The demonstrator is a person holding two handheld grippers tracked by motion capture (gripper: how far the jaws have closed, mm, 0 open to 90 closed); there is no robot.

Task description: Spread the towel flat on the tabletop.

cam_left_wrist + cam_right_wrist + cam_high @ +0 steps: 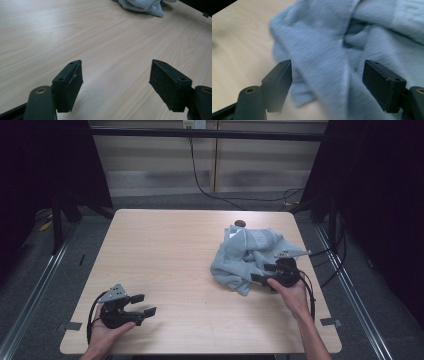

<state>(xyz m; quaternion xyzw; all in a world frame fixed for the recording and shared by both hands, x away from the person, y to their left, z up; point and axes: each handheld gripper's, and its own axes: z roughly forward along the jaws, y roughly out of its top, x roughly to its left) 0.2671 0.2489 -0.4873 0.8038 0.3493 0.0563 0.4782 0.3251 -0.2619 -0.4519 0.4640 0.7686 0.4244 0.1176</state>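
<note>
Jaws spread wide, the right gripper (263, 273) hangs over the near edge of a crumpled grey towel (245, 254) — nothing is pinched between its pads, though in the right gripper view the cloth lies beneath and between them. The towel sits heaped on the right half of the wooden table (165, 250). At the near left corner, well apart, the left gripper (143, 304) rests with its jaws likewise spread — only bare tabletop between them.
</note>
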